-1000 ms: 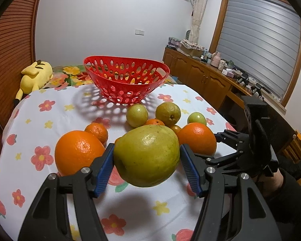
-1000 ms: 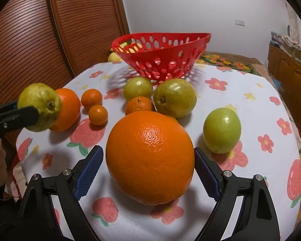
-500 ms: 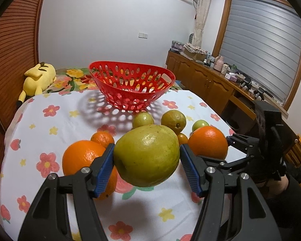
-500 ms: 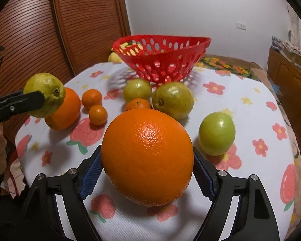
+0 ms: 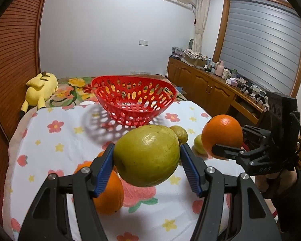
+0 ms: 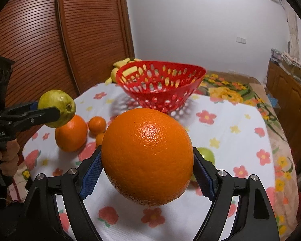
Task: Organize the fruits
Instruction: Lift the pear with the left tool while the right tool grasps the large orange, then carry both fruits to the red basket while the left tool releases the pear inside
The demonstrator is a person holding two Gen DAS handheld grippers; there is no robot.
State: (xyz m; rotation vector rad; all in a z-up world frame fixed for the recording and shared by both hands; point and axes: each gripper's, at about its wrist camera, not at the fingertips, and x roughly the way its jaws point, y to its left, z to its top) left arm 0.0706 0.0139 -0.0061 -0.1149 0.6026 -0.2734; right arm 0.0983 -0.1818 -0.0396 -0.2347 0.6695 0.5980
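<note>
My left gripper (image 5: 146, 157) is shut on a large green guava (image 5: 148, 152) and holds it above the flowered tablecloth (image 5: 66, 132). My right gripper (image 6: 147, 170) is shut on a big orange (image 6: 147, 154), also lifted off the table. The left wrist view shows that orange (image 5: 220, 132) at the right. The empty red basket (image 5: 134, 100) stands at the table's far side, beyond both fruits. On the cloth lie another orange (image 6: 71, 134), two small mandarins (image 6: 97, 124) and a green fruit (image 6: 207, 154).
A yellow plush toy (image 5: 40, 86) lies behind the table at far left. Slatted wooden doors (image 6: 70, 30) run along the left, and a cluttered wooden cabinet (image 5: 206, 92) along the right. A person's hand (image 6: 8, 156) grips the left handle.
The right jaws closed onto the big orange. Both grippers then rose, lifting the orange and the guava higher above the table; the basket now sits lower in both views.
</note>
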